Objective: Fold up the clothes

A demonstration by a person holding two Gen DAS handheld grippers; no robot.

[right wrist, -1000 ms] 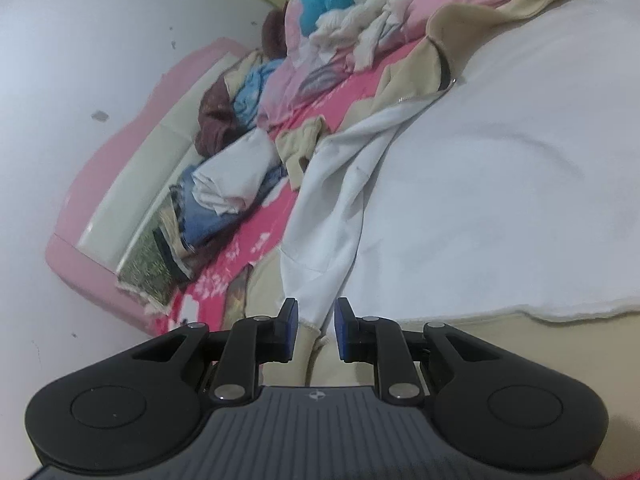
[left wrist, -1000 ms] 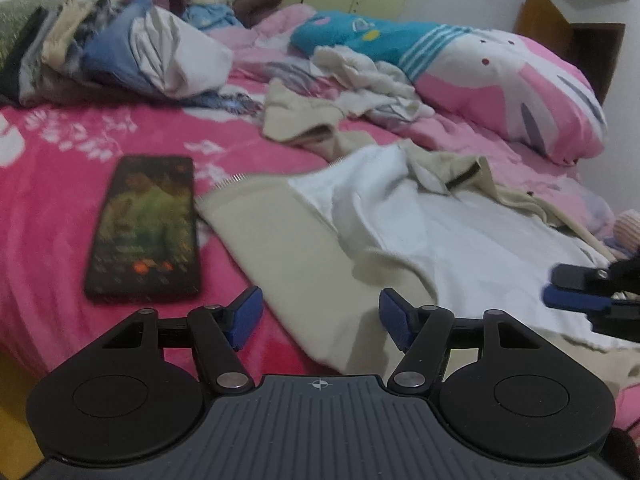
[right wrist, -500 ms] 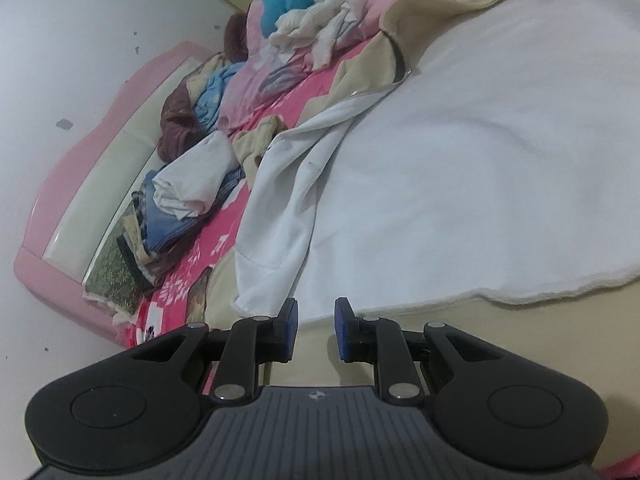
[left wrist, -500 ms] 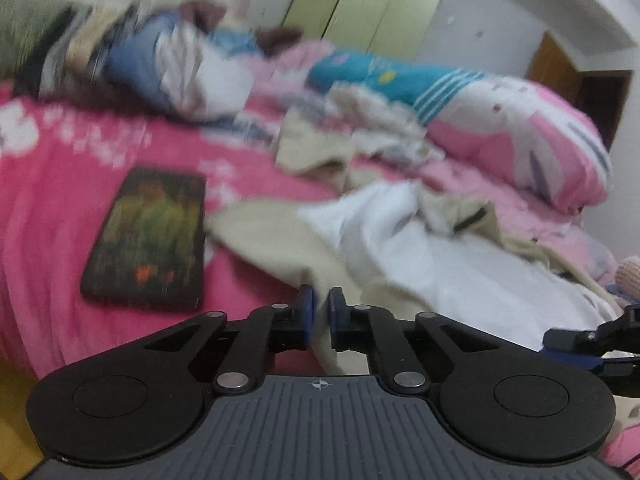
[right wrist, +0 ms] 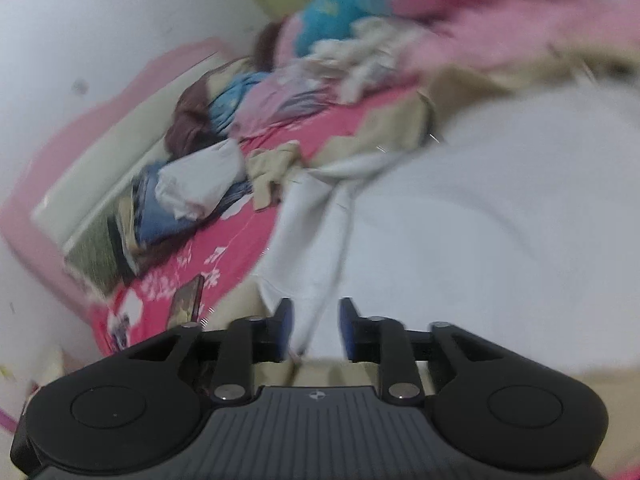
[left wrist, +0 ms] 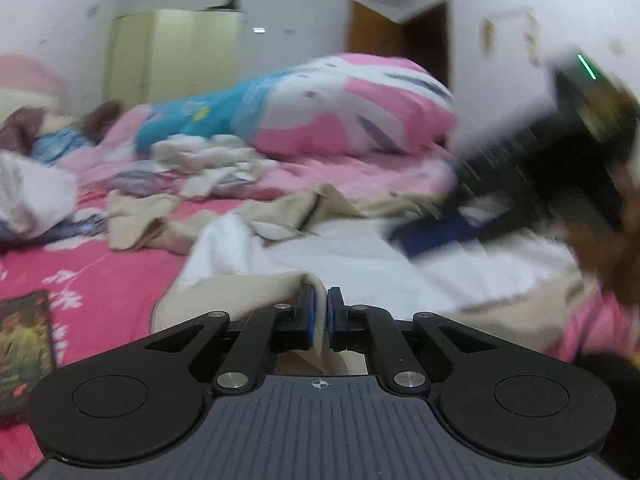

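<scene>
item: beige jacket (left wrist: 240, 300) with white lining, spread across centre frame on the pink bed (left wrist: 80, 268). my left gripper (left wrist: 319, 316) pinches its beige hem at lower centre. my right gripper (right wrist: 314, 328) is opening, cloth loose between the jaws. step: folding the edge over; next i likely carry the hem across the lining.

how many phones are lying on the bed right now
1. A single phone lies flat on the pink bedspread, left of the beige garment; the right wrist view shows the same phone. Others could be hidden under the clothes.
</scene>
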